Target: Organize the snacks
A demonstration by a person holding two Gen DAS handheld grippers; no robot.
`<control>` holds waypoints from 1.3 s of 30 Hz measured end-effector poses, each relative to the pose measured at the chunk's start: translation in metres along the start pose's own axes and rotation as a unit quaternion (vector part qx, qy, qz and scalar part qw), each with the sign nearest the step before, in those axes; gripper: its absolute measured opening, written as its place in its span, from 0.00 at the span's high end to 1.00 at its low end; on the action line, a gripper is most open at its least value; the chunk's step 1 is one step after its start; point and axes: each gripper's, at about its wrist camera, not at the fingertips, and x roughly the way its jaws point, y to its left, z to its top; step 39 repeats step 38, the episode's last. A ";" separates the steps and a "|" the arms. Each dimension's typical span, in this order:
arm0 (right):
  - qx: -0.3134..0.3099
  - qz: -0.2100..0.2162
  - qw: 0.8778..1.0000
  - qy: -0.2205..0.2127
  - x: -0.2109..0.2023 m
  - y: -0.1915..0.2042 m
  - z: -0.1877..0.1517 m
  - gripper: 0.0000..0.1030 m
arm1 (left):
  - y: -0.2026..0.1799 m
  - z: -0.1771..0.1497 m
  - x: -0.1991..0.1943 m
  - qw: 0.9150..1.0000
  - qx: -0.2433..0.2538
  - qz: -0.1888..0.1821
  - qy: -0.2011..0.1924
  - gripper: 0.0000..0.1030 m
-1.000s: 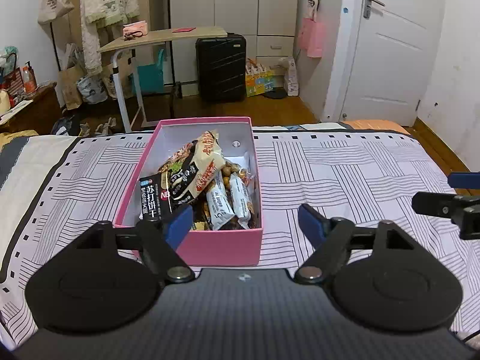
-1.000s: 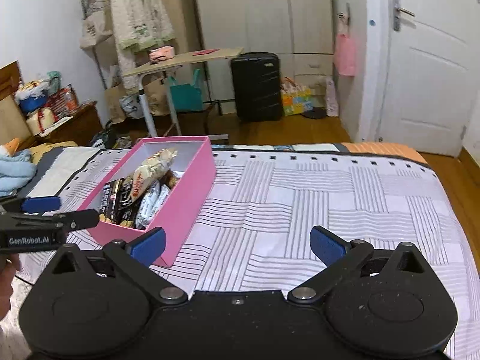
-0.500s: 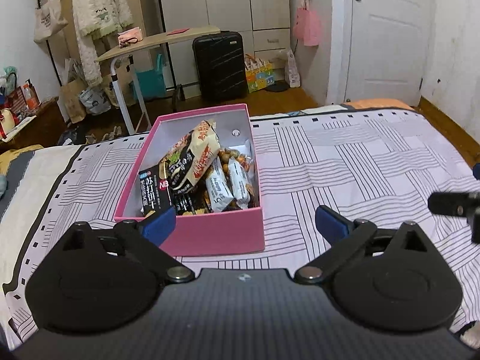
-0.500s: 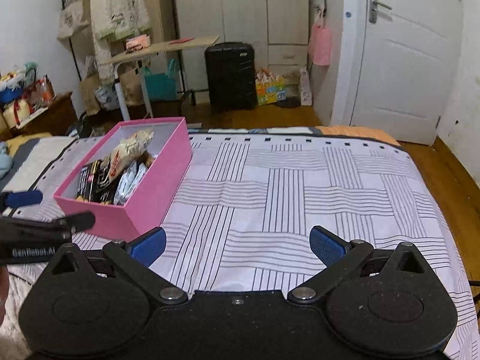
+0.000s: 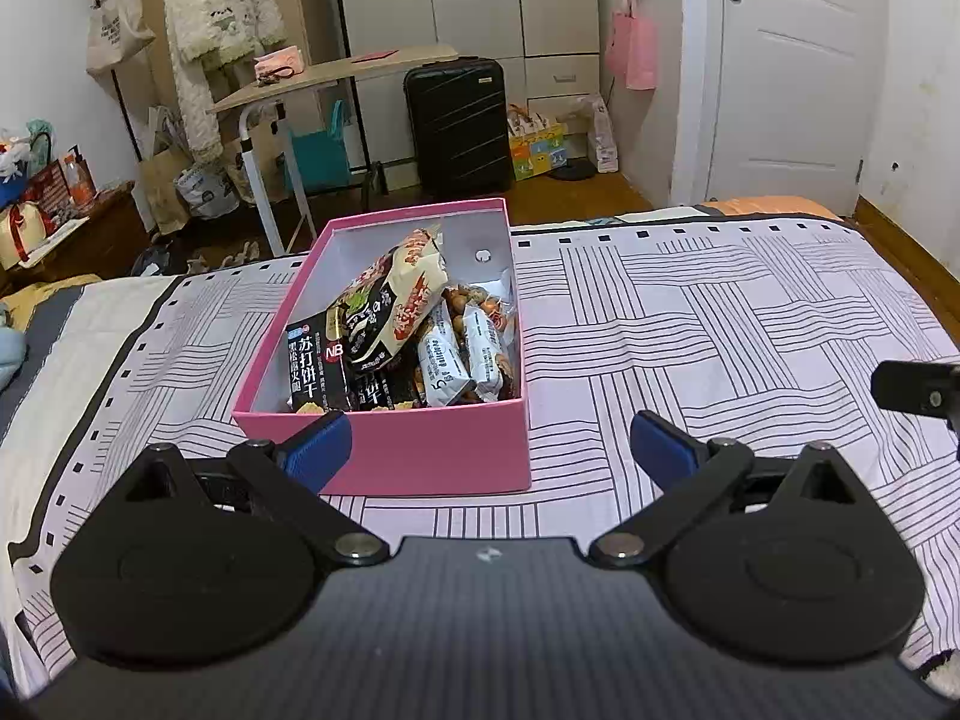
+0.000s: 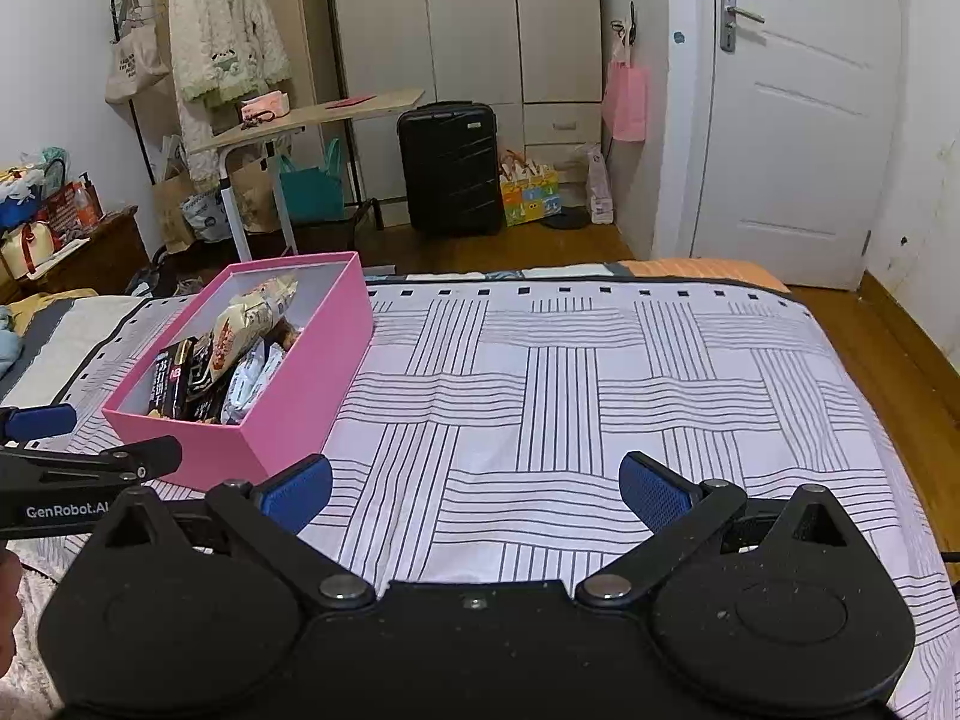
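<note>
A pink box (image 5: pixel 420 450) stands on the striped bedspread (image 5: pixel 690 312), filled with several snack packs: a black cracker pack (image 5: pixel 315 372), a cream bag (image 5: pixel 402 294), white bars (image 5: pixel 480 348). My left gripper (image 5: pixel 489 447) is open and empty, just in front of the box's near wall. My right gripper (image 6: pixel 477 489) is open and empty over the bare bedspread (image 6: pixel 570 372), to the right of the box (image 6: pixel 288 408). The left gripper's finger (image 6: pixel 90 468) shows at the left edge of the right wrist view.
Beyond the bed are a black suitcase (image 5: pixel 459 126), a side table (image 5: pixel 336 72), a clothes rack (image 5: pixel 210 30), wardrobes and a white door (image 5: pixel 798 72). A wooden floor runs along the bed's right side (image 6: pixel 900 330).
Both grippers have drawn back from the box and risen. The left gripper's jaws have opened wider. The box and snacks have not moved.
</note>
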 end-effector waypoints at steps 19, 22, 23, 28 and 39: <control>-0.007 -0.015 1.000 -0.018 -0.006 0.007 -0.009 0.00 | 0.006 -0.006 0.006 1.000 -0.022 0.008 0.003 0.02; -0.008 -0.017 1.000 -0.014 -0.004 0.008 -0.009 0.00 | 0.006 -0.005 0.006 1.000 -0.023 0.007 0.003 0.02; -0.007 -0.017 1.000 -0.013 -0.004 0.008 -0.009 0.00 | 0.006 -0.005 0.006 1.000 -0.023 0.007 0.004 0.02; -0.008 -0.011 1.000 -0.005 -0.001 0.008 -0.010 0.00 | 0.005 -0.006 0.006 1.000 -0.020 0.006 0.004 0.02; -0.004 -0.007 1.000 -0.001 0.000 0.007 -0.011 0.00 | 0.003 -0.009 0.006 1.000 -0.021 0.012 0.006 0.02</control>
